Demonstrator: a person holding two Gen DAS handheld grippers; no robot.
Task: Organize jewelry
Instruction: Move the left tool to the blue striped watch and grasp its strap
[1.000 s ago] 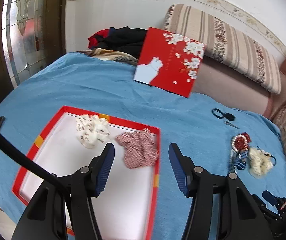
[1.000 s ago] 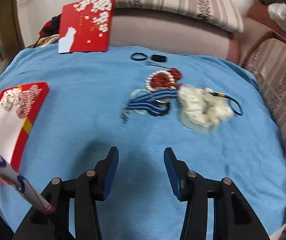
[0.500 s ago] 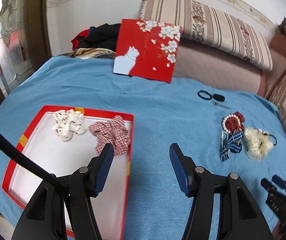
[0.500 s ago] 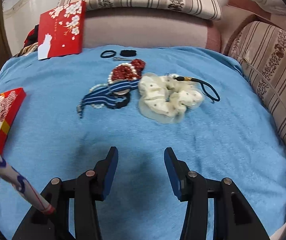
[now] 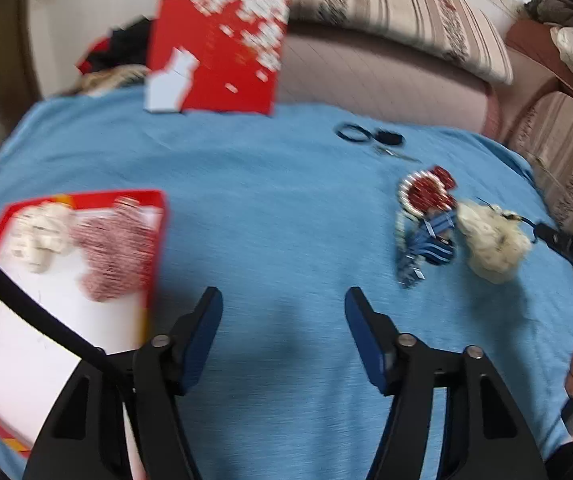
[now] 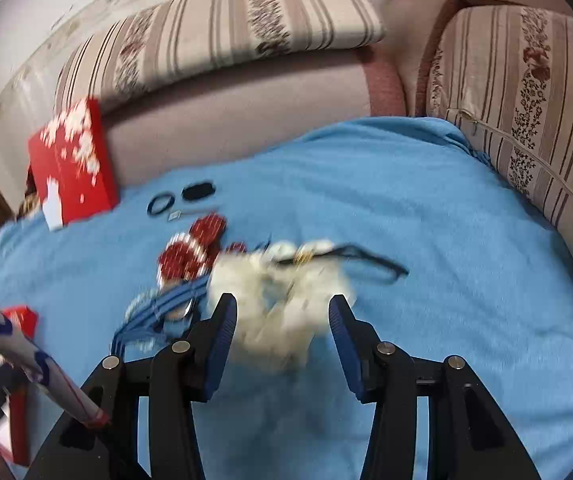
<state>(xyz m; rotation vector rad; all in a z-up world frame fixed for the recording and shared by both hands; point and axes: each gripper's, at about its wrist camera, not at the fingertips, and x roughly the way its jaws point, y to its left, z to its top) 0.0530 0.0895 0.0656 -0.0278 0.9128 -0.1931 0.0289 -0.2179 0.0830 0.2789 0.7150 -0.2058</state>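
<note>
A cream scrunchie [image 6: 282,304] lies on the blue cloth, and my right gripper [image 6: 282,320] is open with its fingers on either side of it. A red beaded piece [image 6: 190,252] and a blue striped bow [image 6: 162,312] lie just left of it. In the left wrist view the scrunchie [image 5: 490,244], the red piece [image 5: 426,194] and the bow [image 5: 426,248] lie at the right. My left gripper [image 5: 282,328] is open and empty over bare cloth. The red tray [image 5: 154,240] at the left holds a white scrunchie [image 5: 40,236] and a red checked scrunchie [image 5: 118,248].
A red box lid [image 5: 218,48] leans against the sofa at the back. Black hair ties [image 5: 352,133] and a clip [image 5: 390,152] lie near the far edge. A black hair tie with a gold bead [image 6: 350,256] lies beside the cream scrunchie. Striped cushions line the back and right.
My right gripper has moved forward until its open fingers straddle the cream scrunchie. My left gripper has swung right, off the tray, over the bare cloth.
</note>
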